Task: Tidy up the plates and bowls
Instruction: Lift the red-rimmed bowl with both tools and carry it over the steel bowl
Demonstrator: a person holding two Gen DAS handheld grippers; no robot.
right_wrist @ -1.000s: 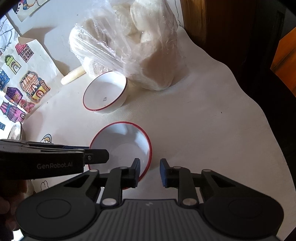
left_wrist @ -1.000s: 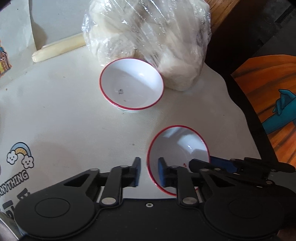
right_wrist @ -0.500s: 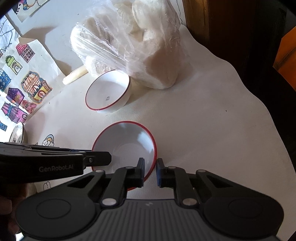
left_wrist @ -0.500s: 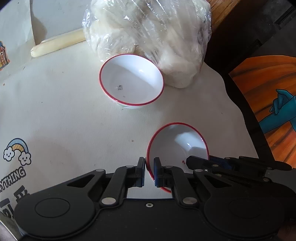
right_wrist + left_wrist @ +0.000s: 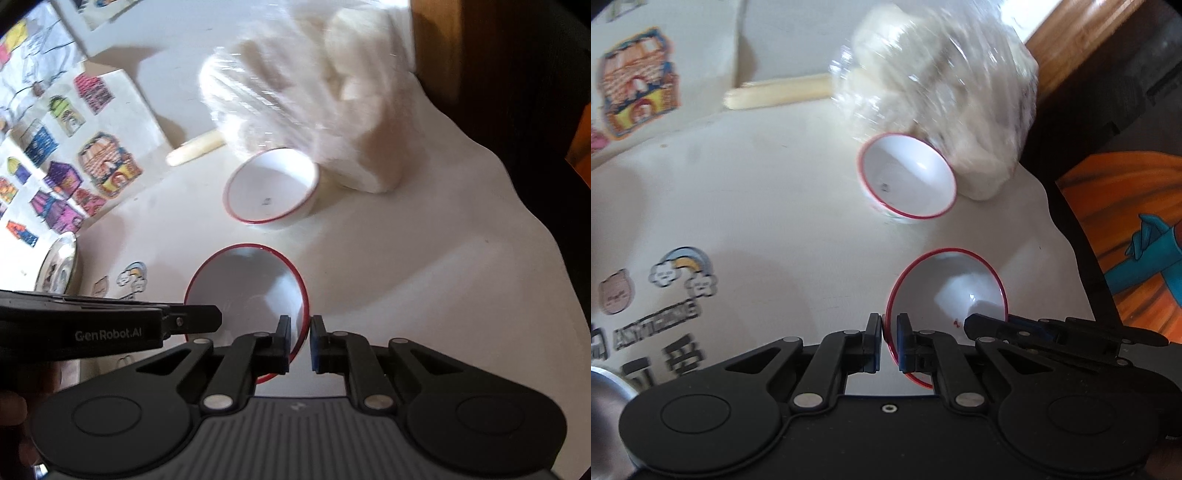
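You've got a big plastic bag of dough lumps (image 5: 945, 96) at the table's (image 5: 768, 206) back edge, a second red-rimmed bowl (image 5: 907, 177) touching it. Both your left gripper (image 5: 890, 341) and right gripper (image 5: 300, 341) are clamped on opposite rims of the near red-rimmed bowl (image 5: 947, 295).

Home dining spot: cream tablecloth (image 5: 768, 206) with cartoon stickers (image 5: 107, 166), bagged buns (image 5: 945, 96), red-rimmed bowl (image 5: 271, 188).

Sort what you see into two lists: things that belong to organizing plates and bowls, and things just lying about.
Belongs to the job:
near bowl, gripped by left gripper and right gripper
far bowl
metal plate

Lying about:
plastic bag of buns
pale stick
sticker sheets
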